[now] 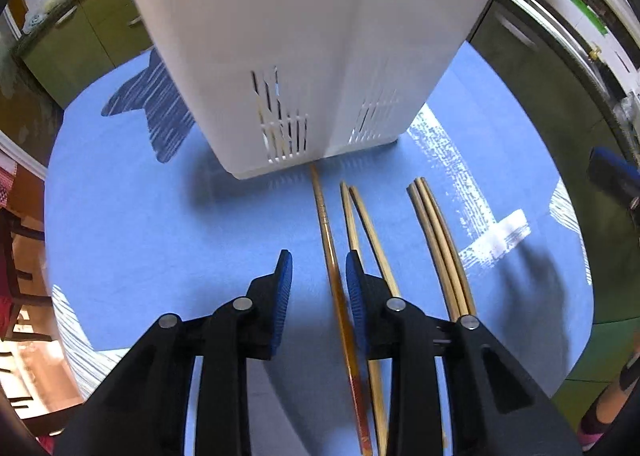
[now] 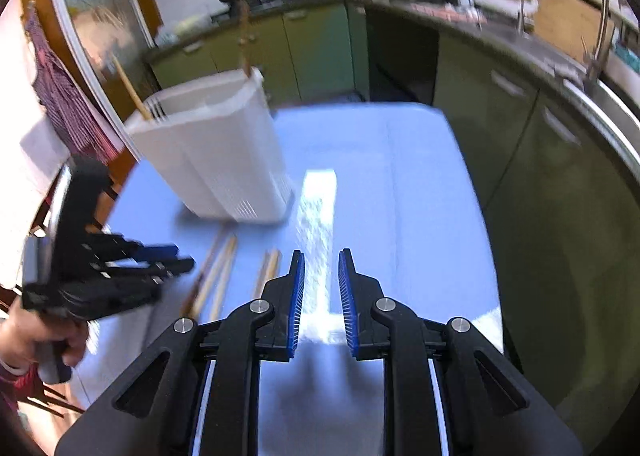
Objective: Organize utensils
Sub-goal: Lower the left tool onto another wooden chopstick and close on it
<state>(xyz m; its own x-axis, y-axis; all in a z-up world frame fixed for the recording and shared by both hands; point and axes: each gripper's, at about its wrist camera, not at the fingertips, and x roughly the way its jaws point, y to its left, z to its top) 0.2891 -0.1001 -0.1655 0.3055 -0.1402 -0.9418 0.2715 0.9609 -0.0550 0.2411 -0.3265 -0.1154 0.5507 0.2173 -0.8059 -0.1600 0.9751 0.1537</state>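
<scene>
1. Left gripper (image 1: 319, 276) low over the blue tablecloth (image 1: 160, 223), jaws spread wide, nothing clamped; blue ribbed pads (image 1: 285, 276) facing each other across the gap.
2. Dark reddish-brown chopstick (image 1: 332, 256) lying on the cloth, running through that gap close to the right-hand pad; contact with the pad unclear.
3. Pair of pale wooden chopsticks (image 1: 362, 223) just beside it to the right, partly hidden under the right-hand finger.
4. Bundle of three bamboo chopsticks (image 1: 440, 248) further right, touching one another, apart from the pair.
5. White slotted utensil holder (image 1: 304, 47) upright on the cloth just beyond the chopstick tips; tip of the dark chopstick nearly at its base.
6. Two utensil handles (image 2: 132, 87) sticking out of the holder's top in the right wrist view, image blurred.
7. Right gripper (image 2: 321, 288) over bare cloth and a white printed stripe (image 2: 318, 215), jaws parted moderately, holding nothing.
8. Green kitchen cabinets (image 2: 312, 43) behind the table.
</scene>
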